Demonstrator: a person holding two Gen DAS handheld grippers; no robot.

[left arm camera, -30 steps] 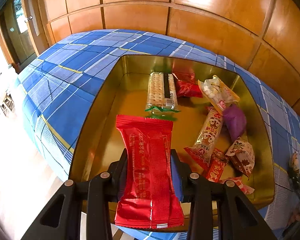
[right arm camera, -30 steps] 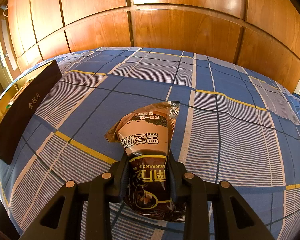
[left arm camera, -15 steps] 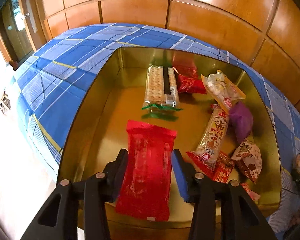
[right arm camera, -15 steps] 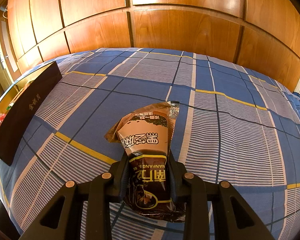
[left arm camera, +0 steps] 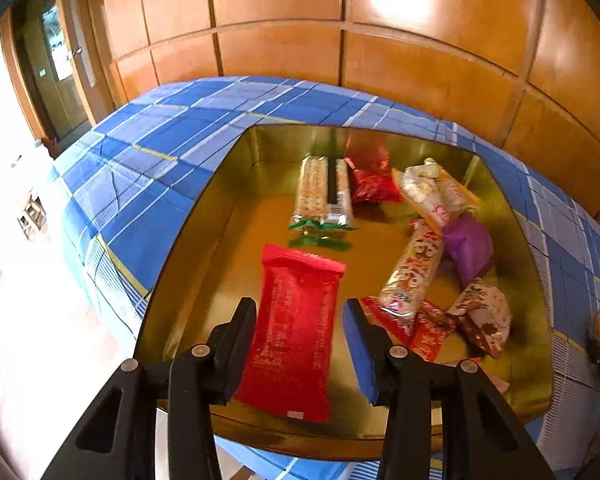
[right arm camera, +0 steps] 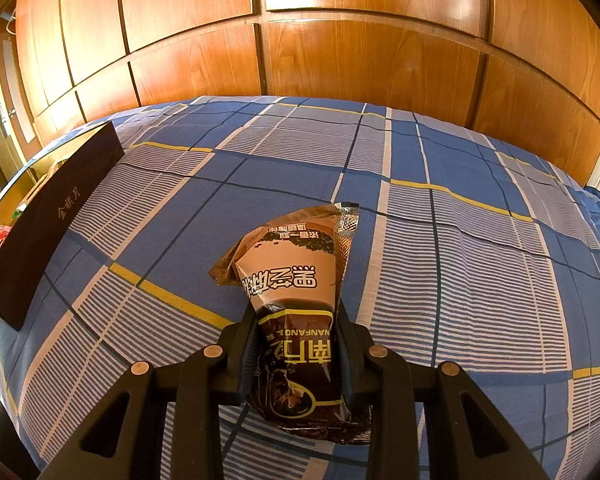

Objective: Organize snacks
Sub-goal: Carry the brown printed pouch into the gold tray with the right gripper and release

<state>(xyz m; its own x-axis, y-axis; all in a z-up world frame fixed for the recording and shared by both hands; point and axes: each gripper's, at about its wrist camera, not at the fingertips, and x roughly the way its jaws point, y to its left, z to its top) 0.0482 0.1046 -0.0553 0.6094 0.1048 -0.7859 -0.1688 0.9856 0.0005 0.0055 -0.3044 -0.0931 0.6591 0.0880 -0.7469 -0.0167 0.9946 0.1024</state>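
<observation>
Where the left wrist view looks down, a gold-lined box (left arm camera: 188,248) sits on a bed covered with a blue plaid sheet (left arm camera: 140,152). The left gripper (left arm camera: 300,330) hangs above the near end of the box with its jaws spread apart, gripping nothing. Between them, slightly blurred, is a red snack packet (left arm camera: 294,332); its left edge runs just beside the left finger, a clear gap separates it from the right one, and it appears to lie loose in the box. Farther in lie a clear-wrapped cracker pack (left arm camera: 324,194), a small red pouch (left arm camera: 370,184), a yellow-and-white packet (left arm camera: 432,194), a purple pouch (left arm camera: 468,248), a long printed bar (left arm camera: 414,268) and a floral packet (left arm camera: 486,314). Wood panelling rises behind the bed.

In the right wrist view, the right gripper (right arm camera: 296,350) is clamped on a brown snack bag (right arm camera: 296,280) printed with Chinese characters. The bag's far end rests on the striped sheet; whether its held end is lifted cannot be told. The dark outer wall of the box (right arm camera: 48,220) stands well off to the left.

Judging by this, most snacks are already boxed. The brown bag is yet to be carried over, and no other loose snacks show on the visible bed.
</observation>
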